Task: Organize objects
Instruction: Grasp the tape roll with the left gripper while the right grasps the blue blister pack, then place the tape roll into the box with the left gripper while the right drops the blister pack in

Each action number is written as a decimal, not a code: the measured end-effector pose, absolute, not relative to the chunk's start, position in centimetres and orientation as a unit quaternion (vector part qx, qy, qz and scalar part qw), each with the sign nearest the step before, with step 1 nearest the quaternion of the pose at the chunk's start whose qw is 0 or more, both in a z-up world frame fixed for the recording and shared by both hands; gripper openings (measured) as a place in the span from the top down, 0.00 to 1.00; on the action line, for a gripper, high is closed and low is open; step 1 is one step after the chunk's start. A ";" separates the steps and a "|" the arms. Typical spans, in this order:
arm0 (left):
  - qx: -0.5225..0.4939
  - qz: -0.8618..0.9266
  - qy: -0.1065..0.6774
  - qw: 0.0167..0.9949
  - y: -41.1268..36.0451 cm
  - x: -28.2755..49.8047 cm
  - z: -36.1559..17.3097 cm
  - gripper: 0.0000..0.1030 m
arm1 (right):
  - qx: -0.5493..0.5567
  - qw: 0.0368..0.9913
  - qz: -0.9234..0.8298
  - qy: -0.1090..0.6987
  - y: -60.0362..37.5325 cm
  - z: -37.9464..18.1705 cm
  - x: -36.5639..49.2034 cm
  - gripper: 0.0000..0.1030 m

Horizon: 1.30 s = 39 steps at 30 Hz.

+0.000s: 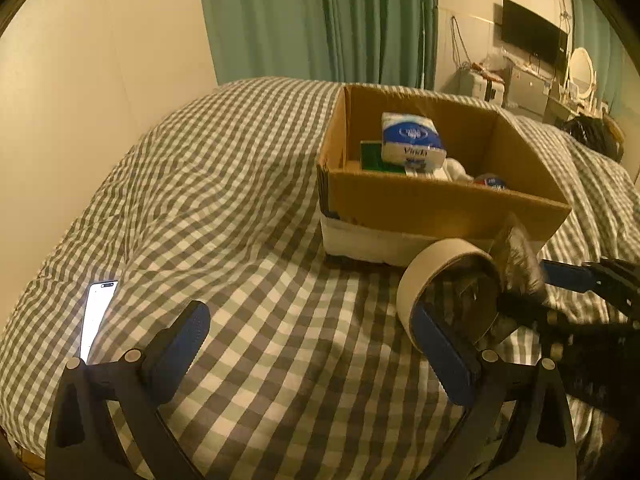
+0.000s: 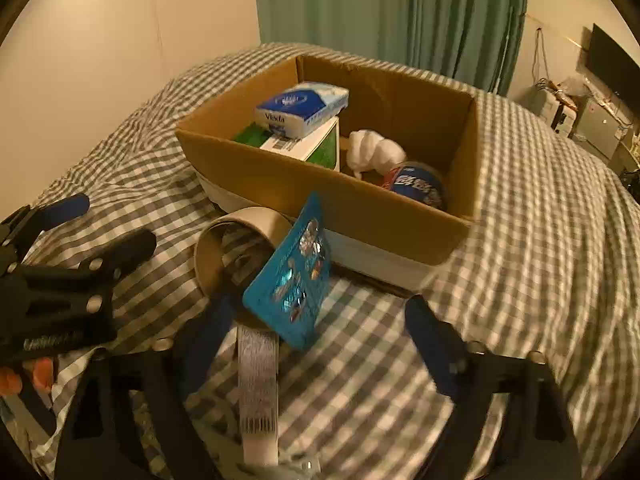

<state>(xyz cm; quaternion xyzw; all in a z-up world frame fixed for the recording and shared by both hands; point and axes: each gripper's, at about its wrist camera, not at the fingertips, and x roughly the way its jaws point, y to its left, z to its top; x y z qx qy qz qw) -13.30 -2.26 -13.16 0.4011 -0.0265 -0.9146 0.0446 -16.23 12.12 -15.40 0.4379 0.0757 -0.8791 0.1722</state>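
Where blurred—seemingly foil, blue packet (image 2: 294,276), upright

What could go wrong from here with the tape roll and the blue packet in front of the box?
1. The blue packet stands tilted against the tape roll; moving either may topple the other.
2. Both sit close to the cardboard box wall, so a lift could catch its edge.
3. The left gripper and right gripper, both open, crowd the same roll and may collide. The lit phone lies near the bed's edge.
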 end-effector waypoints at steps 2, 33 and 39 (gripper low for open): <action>0.406 -0.912 -0.030 0.041 -1.9 -13.4 -13.4 0.00 | 0.443 0.176 -0.876 0.072 12.1 -15.4 -16.4 0.61; 0.415 -0.909 -0.019 -0.041 1.8 -13.7 -10.6 0.94 | 0.390 0.149 -0.908 0.037 19.1 -9.9 -12.4 0.93; 0.373 -0.927 -0.015 -0.046 1.7 -12.3 -5.1 0.94 | 0.358 0.142 -0.922 0.038 19.9 -6.1 -9.9 0.93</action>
